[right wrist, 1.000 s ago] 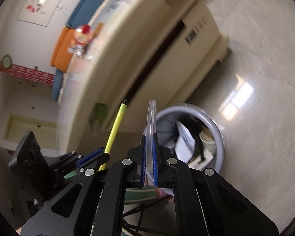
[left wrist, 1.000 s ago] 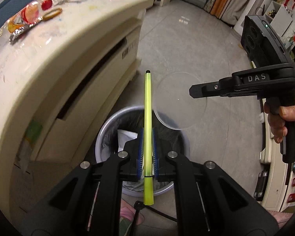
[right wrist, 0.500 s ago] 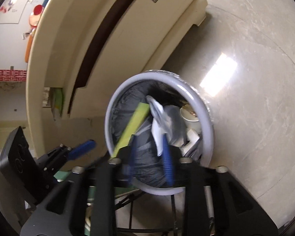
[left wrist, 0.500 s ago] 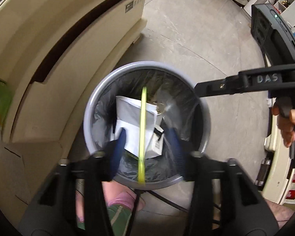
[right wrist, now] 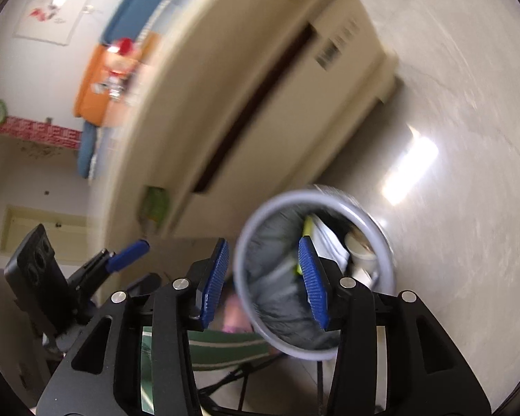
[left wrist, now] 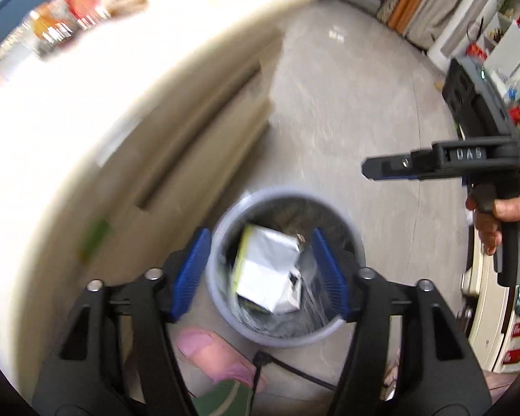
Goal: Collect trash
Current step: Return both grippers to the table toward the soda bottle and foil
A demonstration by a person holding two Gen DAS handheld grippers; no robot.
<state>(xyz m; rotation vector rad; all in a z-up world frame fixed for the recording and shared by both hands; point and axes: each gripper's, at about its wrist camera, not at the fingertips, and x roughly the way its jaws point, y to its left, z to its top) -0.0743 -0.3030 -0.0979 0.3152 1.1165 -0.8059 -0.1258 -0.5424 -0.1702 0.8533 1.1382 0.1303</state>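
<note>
Between the spread, empty fingers of the left gripper (left wrist: 260, 274) sits a grey bin (left wrist: 287, 334) on the floor (left wrist: 346, 104), holding white paper (left wrist: 265, 272) with a yellow-green strip (left wrist: 242, 253) along its left edge. Fingers of the right gripper (right wrist: 265, 282) are likewise parted and hold nothing, framing the same bin (right wrist: 249, 239) from above. Just beside the bin stands a cream counter (left wrist: 86, 111), its top blurred. A pink-toed foot (left wrist: 208, 350) is near the bin's rim.
</note>
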